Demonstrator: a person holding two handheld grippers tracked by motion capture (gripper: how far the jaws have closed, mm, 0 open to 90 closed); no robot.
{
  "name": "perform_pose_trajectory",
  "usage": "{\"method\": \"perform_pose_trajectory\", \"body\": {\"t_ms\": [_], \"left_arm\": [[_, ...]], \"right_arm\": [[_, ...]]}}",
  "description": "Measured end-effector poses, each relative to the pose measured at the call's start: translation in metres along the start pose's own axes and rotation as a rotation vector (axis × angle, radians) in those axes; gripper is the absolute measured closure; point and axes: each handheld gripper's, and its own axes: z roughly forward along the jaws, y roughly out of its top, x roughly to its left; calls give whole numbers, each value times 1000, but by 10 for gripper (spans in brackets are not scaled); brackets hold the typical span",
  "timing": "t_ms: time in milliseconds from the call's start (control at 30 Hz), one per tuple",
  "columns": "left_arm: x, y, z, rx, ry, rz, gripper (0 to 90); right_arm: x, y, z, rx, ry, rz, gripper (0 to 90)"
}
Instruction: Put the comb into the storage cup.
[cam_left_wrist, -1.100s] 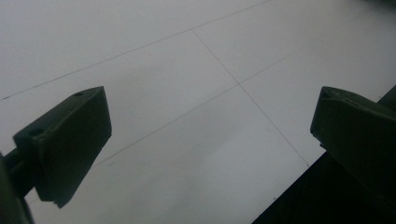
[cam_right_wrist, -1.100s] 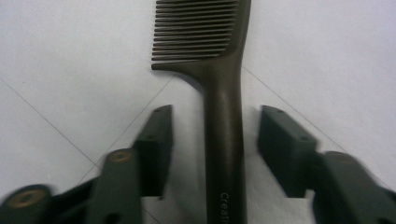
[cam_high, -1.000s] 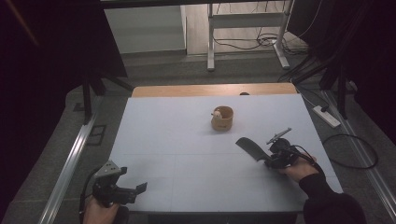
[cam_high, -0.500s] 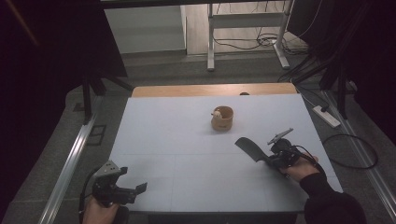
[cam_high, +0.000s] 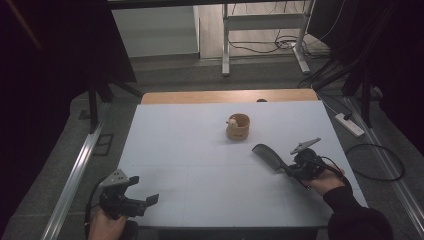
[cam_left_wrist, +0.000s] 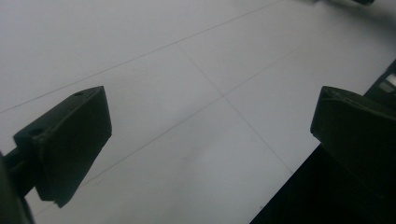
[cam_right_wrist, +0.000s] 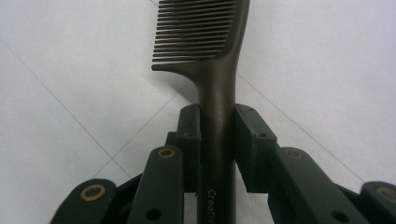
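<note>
My right gripper (cam_high: 286, 170) (cam_right_wrist: 217, 123) is shut on the handle of a dark comb (cam_high: 265, 156) (cam_right_wrist: 210, 51), whose toothed head points up and to the left over the white table (cam_high: 200, 150). A small wooden cup (cam_high: 238, 126) with a pale object inside stands near the table's middle back, apart from the comb. At the front left corner my left gripper (cam_high: 146, 202) (cam_left_wrist: 205, 135) is open, its jaws wide apart with only bare tabletop between them.
The table's front edge lies just under the left gripper. A power strip (cam_high: 349, 125) and a looped cable (cam_high: 375, 162) lie on the floor to the right. A metal rail (cam_high: 75, 175) runs along the left side.
The right gripper with the comb has drifted slightly; the left gripper has stayed in place.
</note>
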Motion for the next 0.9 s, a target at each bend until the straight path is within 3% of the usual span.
{"method": "perform_pose_trajectory", "body": {"t_ms": [67, 167, 367, 533, 900], "left_arm": [[1, 2, 2, 0, -19, 1, 0], [2, 4, 3, -4, -12, 14, 0], [4, 11, 3, -47, -21, 20, 0], [3, 18, 5, -32, -4, 18, 0], [2, 38, 14, -12, -21, 47, 0]], "right_arm": [[1, 0, -3, -15, -2, -9, 726], [3, -1, -6, -35, -2, -24, 726], [4, -3, -13, -70, -5, -43, 726], [6, -4, -19, -105, -4, -52, 726], [11, -3, -27, -163, 11, -58, 726]]}}
